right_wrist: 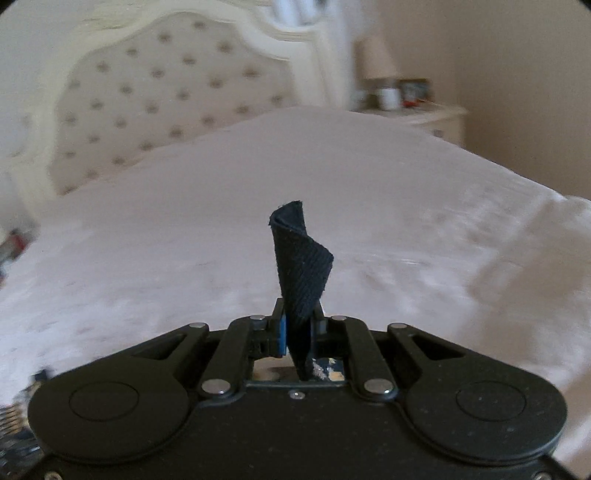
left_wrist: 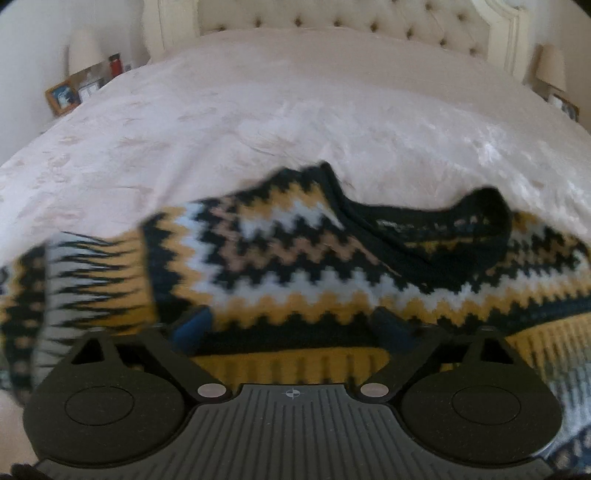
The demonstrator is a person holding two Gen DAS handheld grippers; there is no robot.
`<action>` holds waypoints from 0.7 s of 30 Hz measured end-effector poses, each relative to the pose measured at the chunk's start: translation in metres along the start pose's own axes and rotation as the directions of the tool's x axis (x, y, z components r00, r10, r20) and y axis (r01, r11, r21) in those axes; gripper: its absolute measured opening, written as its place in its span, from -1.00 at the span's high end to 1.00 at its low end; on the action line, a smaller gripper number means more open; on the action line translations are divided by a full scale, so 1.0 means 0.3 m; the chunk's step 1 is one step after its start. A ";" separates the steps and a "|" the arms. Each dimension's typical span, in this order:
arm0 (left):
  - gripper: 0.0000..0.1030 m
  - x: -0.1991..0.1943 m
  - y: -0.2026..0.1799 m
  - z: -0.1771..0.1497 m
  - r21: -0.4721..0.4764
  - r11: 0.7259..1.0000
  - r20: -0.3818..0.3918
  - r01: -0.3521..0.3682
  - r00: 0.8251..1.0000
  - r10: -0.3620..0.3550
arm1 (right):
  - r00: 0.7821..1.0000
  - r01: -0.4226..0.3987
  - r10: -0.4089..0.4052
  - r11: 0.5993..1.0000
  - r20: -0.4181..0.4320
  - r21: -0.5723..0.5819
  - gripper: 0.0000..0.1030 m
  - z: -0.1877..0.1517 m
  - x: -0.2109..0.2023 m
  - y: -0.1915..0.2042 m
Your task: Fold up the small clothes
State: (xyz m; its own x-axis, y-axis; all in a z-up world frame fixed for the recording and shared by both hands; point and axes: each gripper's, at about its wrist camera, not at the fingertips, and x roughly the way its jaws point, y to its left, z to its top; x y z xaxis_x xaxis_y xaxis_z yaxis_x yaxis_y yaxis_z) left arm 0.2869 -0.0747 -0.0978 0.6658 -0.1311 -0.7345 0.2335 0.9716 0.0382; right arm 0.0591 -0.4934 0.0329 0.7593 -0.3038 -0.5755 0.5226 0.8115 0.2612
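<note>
- Bed (left_wrist: 295, 110): white textured cover fills most of both views; a tufted cream headboard (left_wrist: 351, 22) stands at the far end.
- Sweater (left_wrist: 295, 266): knitted, with zigzag bands of black, mustard, pale blue and tan and a dark neckline (left_wrist: 443, 236). It lies spread across the near part of the bed, just ahead of the left gripper, one sleeve trailing to the left. The picture is blurred here.
- Bedside tables: one at far left with a framed picture (left_wrist: 62, 96) and a red bottle (left_wrist: 115, 64); one at far right with a lamp (right_wrist: 376, 59) and small items.
- Left gripper (left_wrist: 295, 325): jaws wide apart, blue-padded fingertips (left_wrist: 194, 326) resting at the sweater's mustard hem; the knit lies between them, not pinched.
- Right gripper (right_wrist: 299, 332): jaws nearly closed, clamped on a dark navy strip of fabric (right_wrist: 301, 266) that stands up twisted above the fingers, over bare bed cover. What garment it belongs to cannot be told.
</note>
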 end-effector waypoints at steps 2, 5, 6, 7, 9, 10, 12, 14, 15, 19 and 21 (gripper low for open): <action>-0.75 -0.056 0.064 0.002 -0.048 0.999 0.006 0.024 1.000 -0.024 | 0.998 -0.055 0.055 0.998 -0.007 -0.025 0.67 -0.007 -0.007 0.090; -0.75 -0.131 0.179 -0.015 -0.094 0.994 0.013 0.058 0.998 -0.057 | 0.992 -0.124 0.123 0.990 -0.019 -0.070 0.67 -0.022 -0.007 0.238; -0.75 -0.148 0.212 -0.022 -0.098 0.994 0.016 0.051 0.999 -0.050 | 0.989 -0.146 0.145 0.986 -0.023 -0.085 0.67 -0.030 -0.002 0.287; -0.75 -0.163 0.245 -0.029 -0.101 0.994 0.020 0.040 0.999 -0.039 | 0.986 -0.169 0.167 0.981 -0.029 -0.097 0.67 -0.037 0.004 0.335; -0.75 -0.184 0.318 -0.050 -0.112 0.994 0.021 0.021 1.000 -0.019 | 0.976 -0.216 0.211 0.969 -0.049 -0.122 0.67 -0.055 0.022 0.434; -0.75 -0.193 0.354 -0.060 -0.123 0.992 0.022 0.012 1.000 -0.009 | 0.971 -0.236 0.230 0.962 -0.061 -0.138 0.67 -0.065 0.031 0.485; -0.75 -0.207 0.418 -0.079 -0.138 0.990 0.036 -0.010 0.999 0.015 | 0.961 -0.275 0.264 0.947 -0.086 -0.168 0.67 -0.093 0.058 0.588; -0.75 -0.213 0.474 -0.087 -0.149 0.988 0.048 -0.043 0.998 0.051 | 0.950 -0.308 0.292 0.933 -0.111 -0.184 0.67 -0.122 0.096 0.678; -0.75 -0.215 0.503 -0.094 -0.157 0.986 0.054 -0.061 0.996 0.071 | 0.945 -0.322 0.302 0.928 -0.125 -0.187 0.67 -0.135 0.117 0.713; -0.75 -0.211 0.590 -0.113 -0.195 0.977 0.084 -0.085 0.991 0.103 | 0.930 -0.354 0.320 0.911 -0.180 -0.211 0.67 -0.223 0.189 0.874; -0.75 -0.208 0.619 -0.116 -0.212 0.974 0.091 -0.079 0.991 0.100 | 0.923 -0.365 0.323 0.906 -0.207 -0.213 0.67 -0.284 0.223 0.945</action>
State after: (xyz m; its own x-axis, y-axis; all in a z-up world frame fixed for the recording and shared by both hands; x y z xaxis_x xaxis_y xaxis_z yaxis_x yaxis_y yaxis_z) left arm 0.2641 0.1206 -0.0684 0.7478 -0.0506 -0.6620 0.0245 0.9985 -0.0487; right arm 0.2250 -0.2410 0.0026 0.7896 0.0850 -0.6077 0.1144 0.9526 0.2819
